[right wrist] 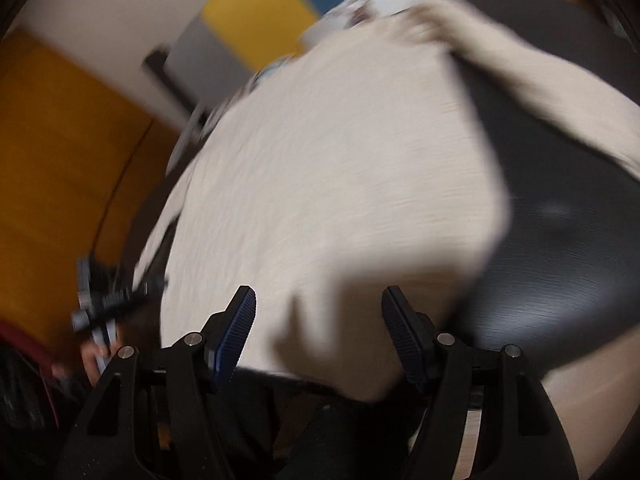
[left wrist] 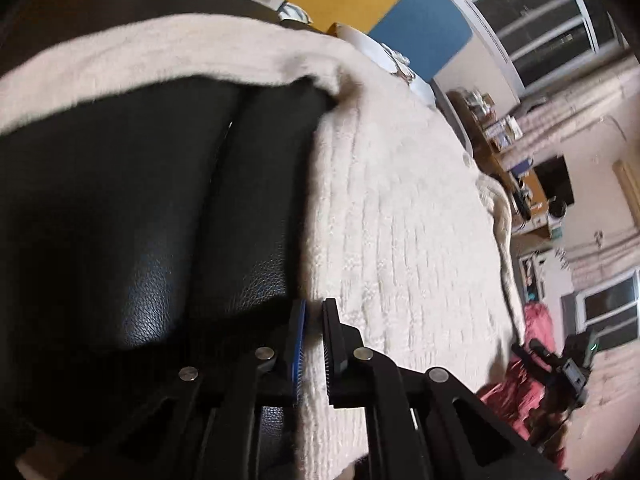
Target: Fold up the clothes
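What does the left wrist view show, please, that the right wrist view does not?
Only the left wrist view shows the left claw pinched on the cream knit sweater's edge, plus windows and a pink garment. Only the right wrist view shows the right claw open over the sweater, and an orange wall. Both show the sweater on black leather upholstery.

Bare black cushion (right wrist: 560, 240) beside sweater (right wrist: 320, 180), seemingly unobstructed; clutter (left wrist: 400, 56) behind

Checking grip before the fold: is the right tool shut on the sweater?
No, the right tool is open, its fingers spread apart over the cream sweater.
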`<action>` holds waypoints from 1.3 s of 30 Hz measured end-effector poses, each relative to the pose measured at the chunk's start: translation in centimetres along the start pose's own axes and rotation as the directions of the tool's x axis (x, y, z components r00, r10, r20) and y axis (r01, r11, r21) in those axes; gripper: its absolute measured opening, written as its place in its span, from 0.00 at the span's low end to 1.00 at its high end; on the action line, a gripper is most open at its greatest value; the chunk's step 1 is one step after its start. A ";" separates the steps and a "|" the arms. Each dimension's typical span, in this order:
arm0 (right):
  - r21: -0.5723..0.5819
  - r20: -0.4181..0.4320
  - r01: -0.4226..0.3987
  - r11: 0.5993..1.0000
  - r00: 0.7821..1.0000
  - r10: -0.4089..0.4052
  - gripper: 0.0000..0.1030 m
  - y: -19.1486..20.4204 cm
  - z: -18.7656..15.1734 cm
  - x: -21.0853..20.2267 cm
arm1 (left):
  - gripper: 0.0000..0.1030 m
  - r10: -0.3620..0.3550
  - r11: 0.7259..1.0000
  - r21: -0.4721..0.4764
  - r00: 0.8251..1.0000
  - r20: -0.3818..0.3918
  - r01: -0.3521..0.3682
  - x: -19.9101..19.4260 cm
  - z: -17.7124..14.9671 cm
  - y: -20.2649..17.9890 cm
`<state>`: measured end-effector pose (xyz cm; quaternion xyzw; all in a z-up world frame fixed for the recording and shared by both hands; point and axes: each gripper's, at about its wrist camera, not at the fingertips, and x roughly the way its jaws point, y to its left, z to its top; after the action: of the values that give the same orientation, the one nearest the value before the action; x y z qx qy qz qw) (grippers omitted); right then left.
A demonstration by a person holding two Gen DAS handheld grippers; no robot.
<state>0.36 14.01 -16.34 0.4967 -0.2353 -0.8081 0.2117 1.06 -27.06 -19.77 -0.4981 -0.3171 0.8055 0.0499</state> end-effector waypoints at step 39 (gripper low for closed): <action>-0.048 -0.014 -0.157 0.986 0.988 0.157 0.83 3.2 3.7 1.9 | 0.12 0.095 0.995 0.026 0.995 -0.030 -0.094 0.5 -0.2 -1.0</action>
<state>-3.38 10.94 -14.31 0.4752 -0.2527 -0.7921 0.2879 0.75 -25.99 -19.68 -0.5242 -0.2825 0.8030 0.0228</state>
